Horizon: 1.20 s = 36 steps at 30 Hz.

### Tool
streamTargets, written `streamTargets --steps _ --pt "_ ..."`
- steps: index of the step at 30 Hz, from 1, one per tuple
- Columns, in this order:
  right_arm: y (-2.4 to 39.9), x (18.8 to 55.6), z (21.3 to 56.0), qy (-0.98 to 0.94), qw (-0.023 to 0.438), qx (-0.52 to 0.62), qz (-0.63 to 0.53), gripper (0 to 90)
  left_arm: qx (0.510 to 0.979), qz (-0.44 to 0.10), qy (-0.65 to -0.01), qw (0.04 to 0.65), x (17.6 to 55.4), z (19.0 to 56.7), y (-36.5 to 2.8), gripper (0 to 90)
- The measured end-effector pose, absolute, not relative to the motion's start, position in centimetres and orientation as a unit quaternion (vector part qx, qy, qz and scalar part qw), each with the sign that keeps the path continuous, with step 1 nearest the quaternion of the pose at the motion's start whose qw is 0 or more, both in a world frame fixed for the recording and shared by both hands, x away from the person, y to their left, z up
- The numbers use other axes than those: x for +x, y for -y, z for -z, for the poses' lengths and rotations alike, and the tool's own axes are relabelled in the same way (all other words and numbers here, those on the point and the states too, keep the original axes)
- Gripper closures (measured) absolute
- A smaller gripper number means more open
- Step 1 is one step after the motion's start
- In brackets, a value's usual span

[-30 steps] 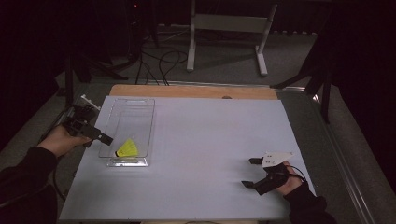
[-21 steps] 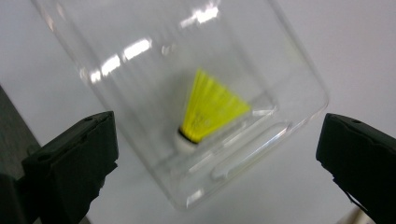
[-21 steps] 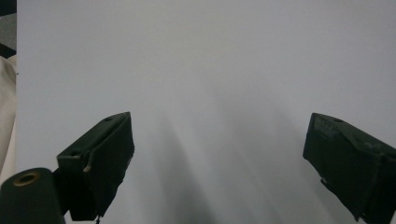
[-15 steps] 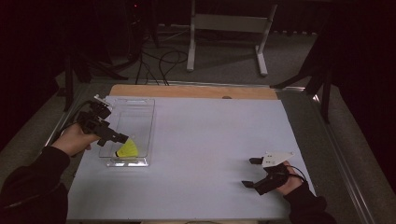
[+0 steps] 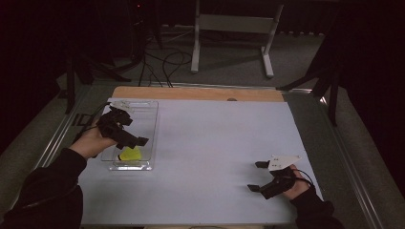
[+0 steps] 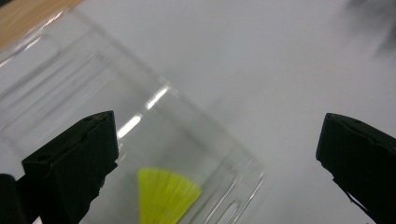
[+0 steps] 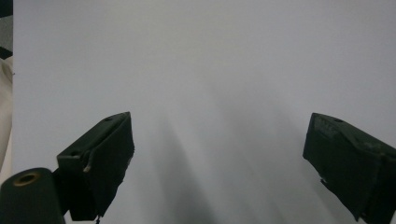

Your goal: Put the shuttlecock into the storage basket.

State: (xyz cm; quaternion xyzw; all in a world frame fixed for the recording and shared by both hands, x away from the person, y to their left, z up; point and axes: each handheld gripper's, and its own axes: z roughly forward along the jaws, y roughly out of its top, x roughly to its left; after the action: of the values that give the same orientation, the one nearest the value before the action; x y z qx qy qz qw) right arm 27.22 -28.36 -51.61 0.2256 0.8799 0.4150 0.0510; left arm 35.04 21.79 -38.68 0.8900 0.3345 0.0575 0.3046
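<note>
My left gripper (image 5: 135, 141) has its fingers (image 6: 74, 163) spread wide, holding nothing. It hangs over the near end of the clear tray (image 5: 149, 125), tilted down at the yellow piece (image 5: 130, 154), which lies inside the tray at that end, near the surface's left edge. In the left gripper view the yellow piece (image 6: 167, 193) sits low between my fingers, offset toward one of them. Wide spread makes sense: I judge it's set to straddle the piece inside the tray walls. Whether a finger touches the tray wall, I can't tell.

Right gripper (image 5: 257, 176) is parked near the front right corner, fingers (image 7: 100, 161) also wide apart and empty, low over bare surface, well apart from the tray. Reads as idle, out of the way.

Tray lies lengthwise along the left edge, far end near the back left corner. The surface (image 5: 219, 143) is a plain white sheet over a wooden top (image 5: 191, 93), strip of wood showing along the back edge. Room is dark: grey floor, cables (image 5: 162, 62) and a white stand (image 5: 234, 28) behind.
</note>
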Motion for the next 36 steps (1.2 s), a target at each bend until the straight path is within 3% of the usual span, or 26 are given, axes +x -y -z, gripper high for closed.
streamTargets --steps 7,36 --pt "28.3 27.2 51.7 -0.880 0.050 0.227 -0.415 8.9 0.891 -0.069 -0.286 0.345 34.5 38.4 -19.2 0.0" --pt "28.3 27.2 51.9 -0.881 0.049 0.227 -0.411 8.8 0.901 -0.048 -0.186 0.390 32.1 40.9 -11.6 0.0"
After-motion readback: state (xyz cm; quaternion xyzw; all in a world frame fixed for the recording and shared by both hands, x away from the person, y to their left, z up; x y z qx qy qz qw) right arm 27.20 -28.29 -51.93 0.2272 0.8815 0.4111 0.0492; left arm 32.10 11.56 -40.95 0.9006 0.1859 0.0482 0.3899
